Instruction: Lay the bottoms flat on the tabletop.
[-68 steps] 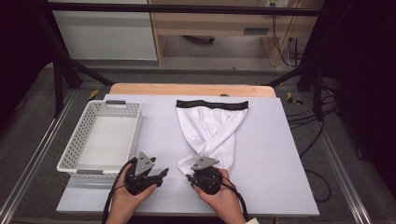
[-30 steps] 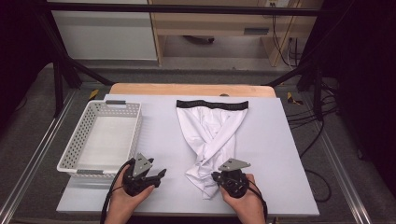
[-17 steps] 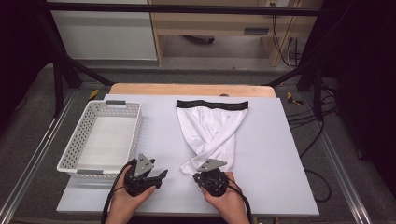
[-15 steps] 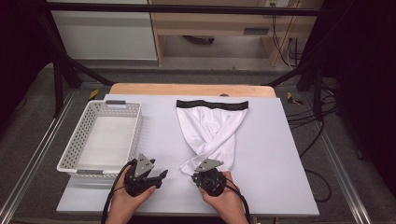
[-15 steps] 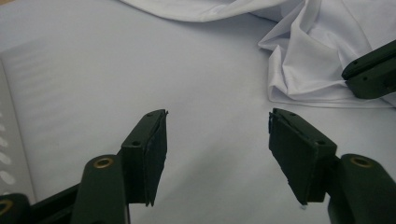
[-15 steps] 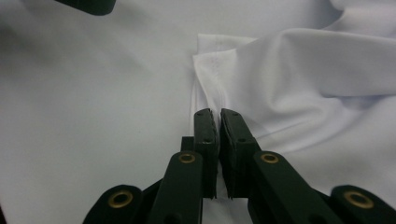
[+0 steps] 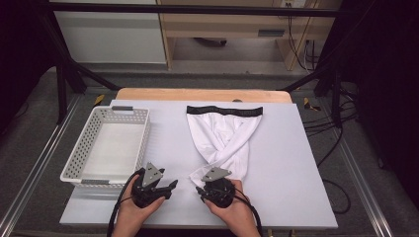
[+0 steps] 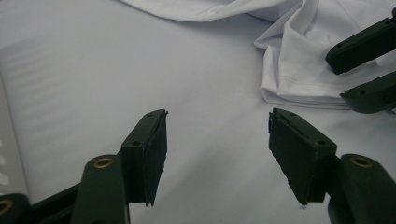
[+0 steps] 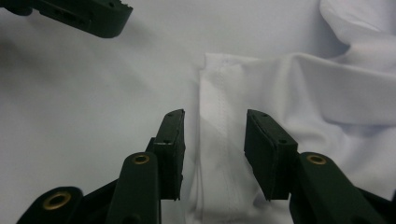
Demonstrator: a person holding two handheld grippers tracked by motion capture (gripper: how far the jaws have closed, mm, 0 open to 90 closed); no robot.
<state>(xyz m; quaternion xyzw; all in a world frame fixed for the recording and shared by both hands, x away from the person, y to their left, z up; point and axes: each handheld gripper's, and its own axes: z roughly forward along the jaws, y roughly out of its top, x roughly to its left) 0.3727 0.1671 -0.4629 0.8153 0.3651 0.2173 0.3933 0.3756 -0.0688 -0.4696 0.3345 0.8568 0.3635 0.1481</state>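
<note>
White shorts (image 7: 225, 136) with a black waistband (image 7: 225, 110) lie flat mid-table, legs crossed toward me. In the right gripper view the stitched hem of the leg end (image 9: 219, 135) lies between the jaws of my right gripper (image 9: 214, 114). These jaws have just been opening, and the pads stand off the cloth. In the high view my right gripper (image 7: 200, 190) sits at the shorts' near left corner. Left of it my left gripper (image 7: 172, 186) is open over bare table, nothing between its jaws (image 8: 217, 116). The shorts (image 8: 299, 60) lie ahead to its right.
A white perforated basket (image 7: 79, 158) with nothing in it stands at the left of the white tabletop (image 7: 291, 168). Both grippers are close together near the front edge. A wooden strip (image 7: 197, 94) runs along the back.
The right gripper moved left from the right side with the leg end in it, laying that end across to the left, then its jaws parted off the cloth. The left gripper stayed put.
</note>
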